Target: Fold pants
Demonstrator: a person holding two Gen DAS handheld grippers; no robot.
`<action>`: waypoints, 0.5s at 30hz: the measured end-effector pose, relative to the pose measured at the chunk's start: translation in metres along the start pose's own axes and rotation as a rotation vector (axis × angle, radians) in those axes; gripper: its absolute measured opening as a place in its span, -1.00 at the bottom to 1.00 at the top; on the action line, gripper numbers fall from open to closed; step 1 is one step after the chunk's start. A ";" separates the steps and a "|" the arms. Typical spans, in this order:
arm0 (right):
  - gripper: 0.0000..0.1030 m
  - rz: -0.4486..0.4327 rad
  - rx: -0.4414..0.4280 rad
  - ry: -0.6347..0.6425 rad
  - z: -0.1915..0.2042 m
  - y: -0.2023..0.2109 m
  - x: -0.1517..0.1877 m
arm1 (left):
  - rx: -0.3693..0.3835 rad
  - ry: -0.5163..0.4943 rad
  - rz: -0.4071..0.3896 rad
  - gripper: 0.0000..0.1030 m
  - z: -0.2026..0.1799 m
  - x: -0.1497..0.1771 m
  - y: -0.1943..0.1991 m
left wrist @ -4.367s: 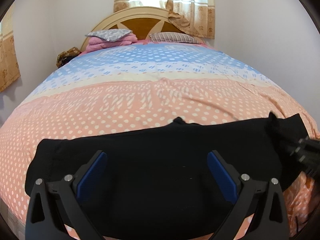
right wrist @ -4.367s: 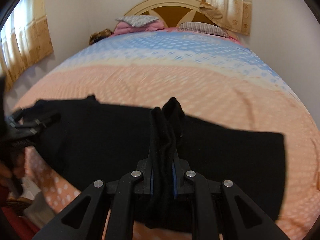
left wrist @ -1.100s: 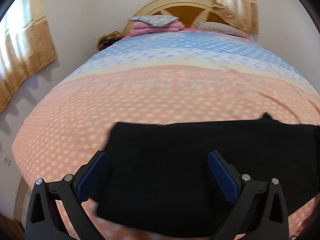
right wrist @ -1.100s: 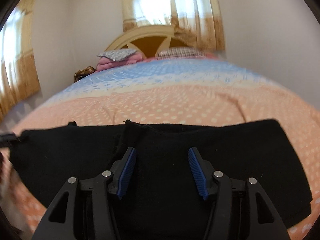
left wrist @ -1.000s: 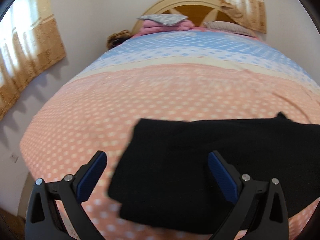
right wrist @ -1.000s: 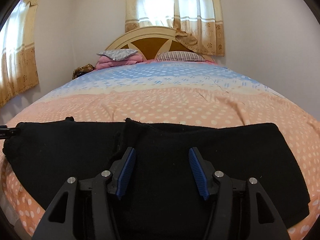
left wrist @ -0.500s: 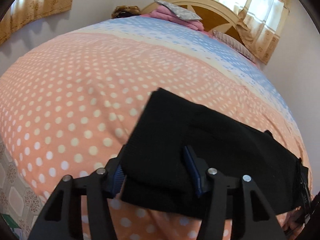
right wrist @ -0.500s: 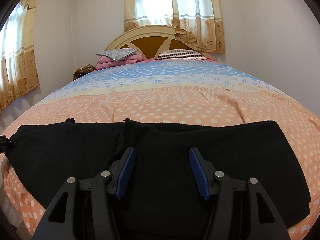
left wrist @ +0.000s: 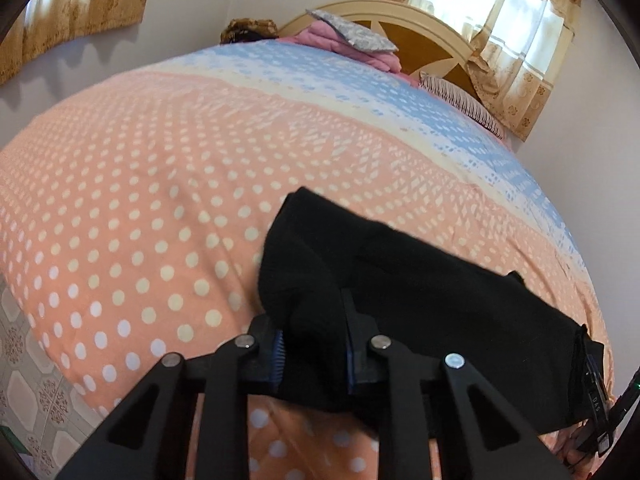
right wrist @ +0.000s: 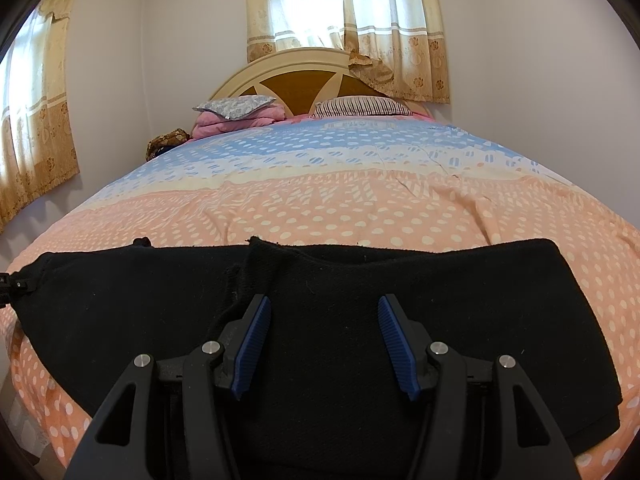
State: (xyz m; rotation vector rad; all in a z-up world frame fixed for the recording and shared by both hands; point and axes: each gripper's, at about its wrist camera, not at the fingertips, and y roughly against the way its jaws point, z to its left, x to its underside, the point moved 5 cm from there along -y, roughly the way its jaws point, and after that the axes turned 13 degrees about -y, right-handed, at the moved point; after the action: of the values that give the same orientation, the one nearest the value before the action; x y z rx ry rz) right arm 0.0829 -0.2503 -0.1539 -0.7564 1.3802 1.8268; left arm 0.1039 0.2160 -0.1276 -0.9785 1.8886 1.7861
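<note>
The black pants (right wrist: 360, 320) lie folded lengthwise across the near edge of the bed, left to right. My left gripper (left wrist: 312, 340) is shut on the left end of the pants (left wrist: 420, 292), which bunches up between its blue pads. My right gripper (right wrist: 324, 344) is open and empty, its fingers spread just above the middle of the pants. In the right wrist view the left gripper shows only as a dark tip (right wrist: 6, 288) at the pants' left end.
The bed (right wrist: 360, 200) has a peach and blue dotted cover. Pillows and a pink blanket (right wrist: 236, 114) lie at the headboard (right wrist: 296, 80). Curtained windows are behind and to the left. Tiled floor (left wrist: 24, 380) shows below the bed's left edge.
My left gripper swung to the pants' left end, dropped onto it and closed on the fabric. My right gripper stayed open and almost still over the middle.
</note>
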 end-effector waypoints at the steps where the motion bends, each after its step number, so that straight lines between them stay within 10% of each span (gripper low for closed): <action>1: 0.13 0.001 0.000 -0.001 0.000 0.000 0.000 | 0.000 -0.007 -0.013 -0.55 -0.003 -0.004 0.004; 7: 0.13 0.009 -0.005 -0.012 -0.001 0.000 -0.001 | 0.003 -0.168 -0.136 -0.56 -0.052 -0.039 0.033; 15: 0.13 0.036 -0.006 -0.013 0.000 0.000 -0.003 | 0.223 -0.504 -0.284 -0.56 -0.203 -0.054 0.061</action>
State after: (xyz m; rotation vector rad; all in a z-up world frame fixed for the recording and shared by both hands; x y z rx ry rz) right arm 0.0844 -0.2509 -0.1519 -0.7254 1.3887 1.8610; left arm 0.1390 0.0290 -0.0197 -0.6056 1.5061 1.4478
